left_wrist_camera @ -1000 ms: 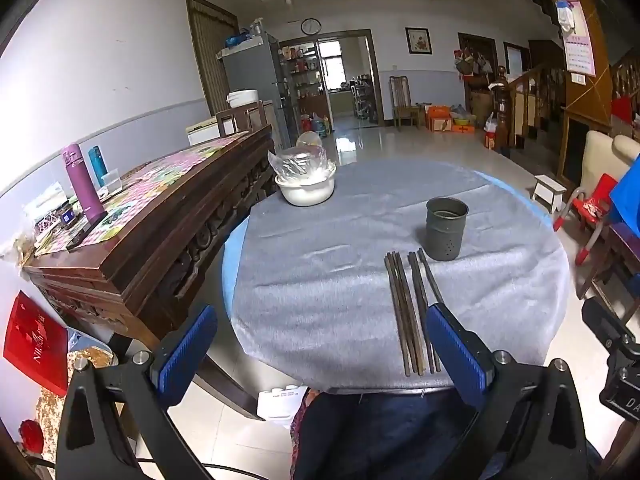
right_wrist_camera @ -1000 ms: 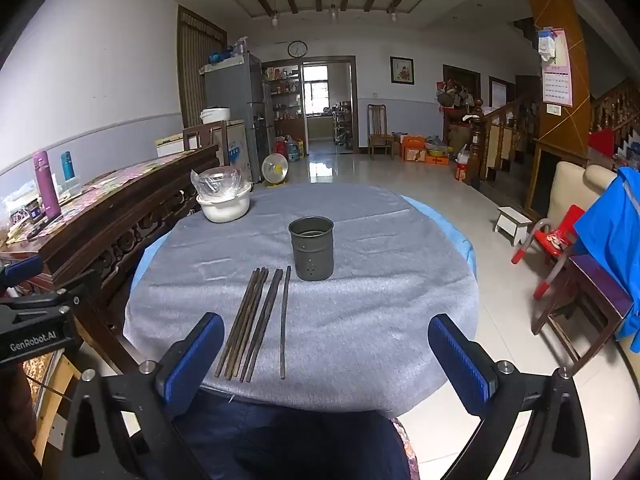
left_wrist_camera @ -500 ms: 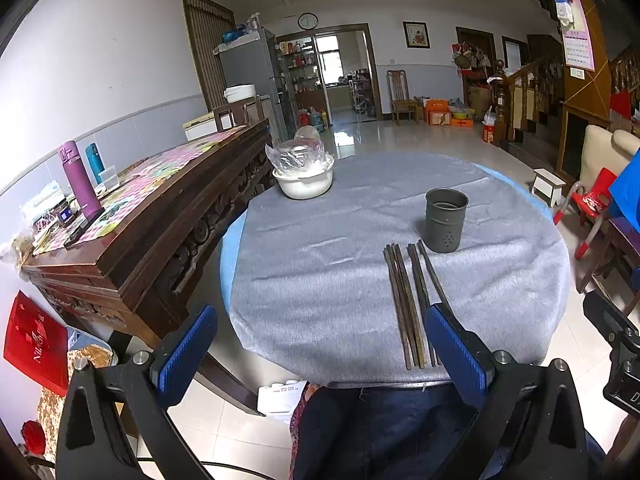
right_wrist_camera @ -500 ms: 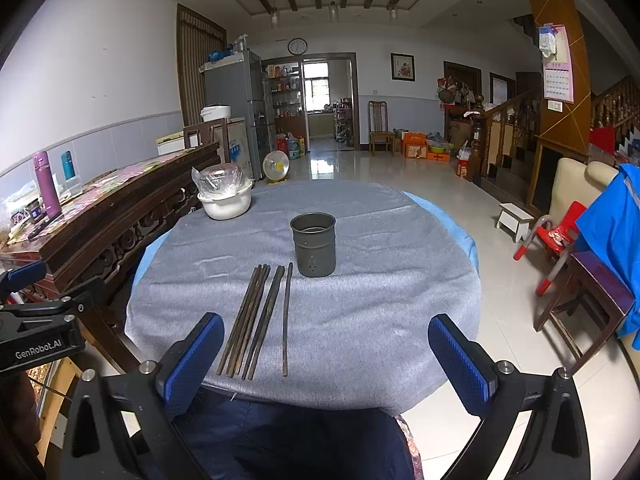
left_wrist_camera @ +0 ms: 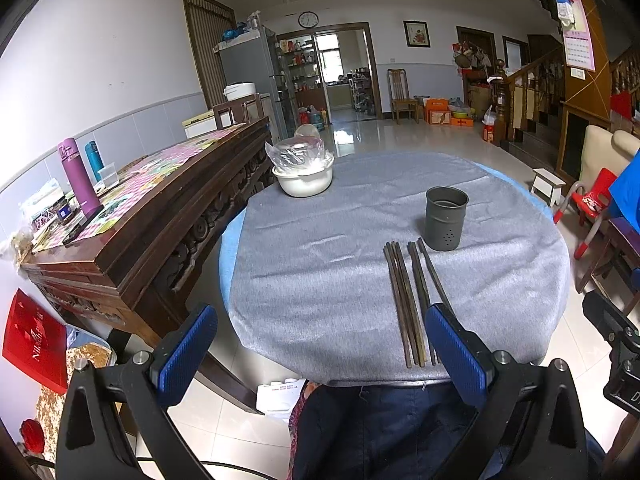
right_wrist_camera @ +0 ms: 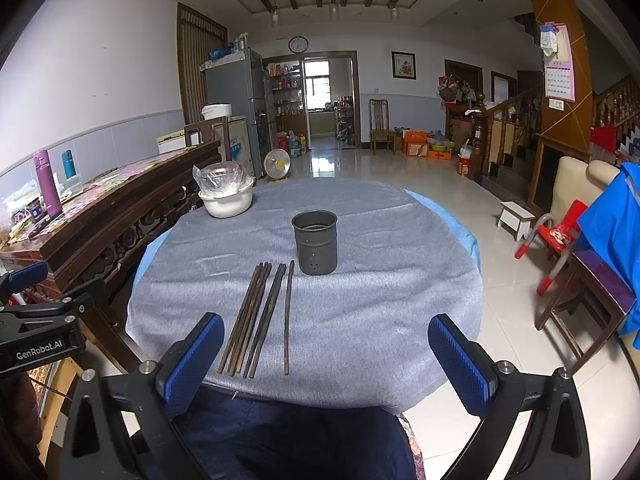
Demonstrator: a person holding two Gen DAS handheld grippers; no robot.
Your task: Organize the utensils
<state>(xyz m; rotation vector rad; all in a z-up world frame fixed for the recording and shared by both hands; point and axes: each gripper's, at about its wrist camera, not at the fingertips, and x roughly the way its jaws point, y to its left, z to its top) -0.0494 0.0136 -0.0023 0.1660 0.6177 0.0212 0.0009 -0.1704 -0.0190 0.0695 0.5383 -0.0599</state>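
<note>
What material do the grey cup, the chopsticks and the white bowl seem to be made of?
Cup: probably metal, a dull grey finish with small punched holes.
Chopsticks: likely wood or bamboo, dark brown and matte.
Bowl: smooth, glossy white, plastic or ceramic; it is hard to tell.

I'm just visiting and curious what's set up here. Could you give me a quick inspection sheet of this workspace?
Surface: round table under a grey cloth.
Job's things: dark chopsticks lying flat side by side; empty metal holder upright just beyond them.
Clutter: white bowl with a plastic bag, far left.
Grippers: left gripper and right gripper both open, holding nothing, short of the table.
Cables: thin cable under the left gripper.
Surroundings: wooden sideboard, red chair.
</note>
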